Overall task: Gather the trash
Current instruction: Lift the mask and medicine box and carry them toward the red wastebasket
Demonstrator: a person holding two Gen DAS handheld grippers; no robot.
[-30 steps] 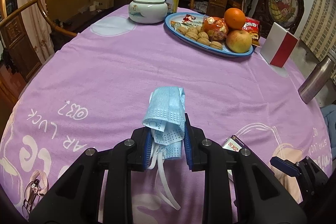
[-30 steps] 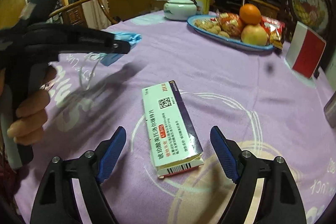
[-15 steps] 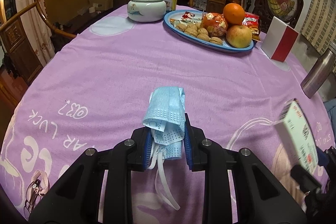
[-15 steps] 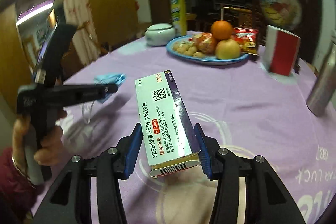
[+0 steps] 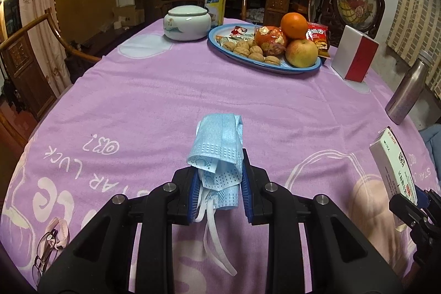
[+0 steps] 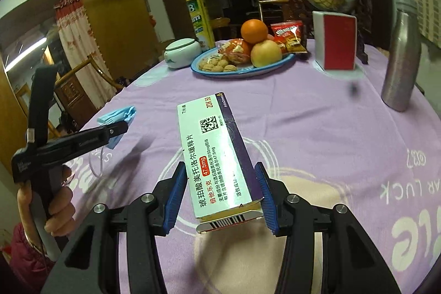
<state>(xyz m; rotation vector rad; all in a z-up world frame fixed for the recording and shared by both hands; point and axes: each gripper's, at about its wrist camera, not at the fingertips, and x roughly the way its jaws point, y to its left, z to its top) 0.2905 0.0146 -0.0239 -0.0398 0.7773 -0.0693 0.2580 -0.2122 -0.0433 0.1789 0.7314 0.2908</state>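
Left wrist view showed the left claw [image 5: 218, 188] clenched on a crumpled blue face mask [image 5: 219, 153] above the purple table [image 5: 171, 90]; the right claw [image 6: 220, 197] gripped a medicine box [image 6: 217, 153], lifted off it.

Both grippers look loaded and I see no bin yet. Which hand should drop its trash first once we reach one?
Probably right: the right gripper holds the rigid medicine box, while the left gripper pinches a face mask with dangling straps.

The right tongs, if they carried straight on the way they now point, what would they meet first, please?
Probably the bare purple tablecloth: the right tongs, shut on the medicine box, tilt downward, and nothing lies ahead before the fruit plate. Depth is hard to judge.
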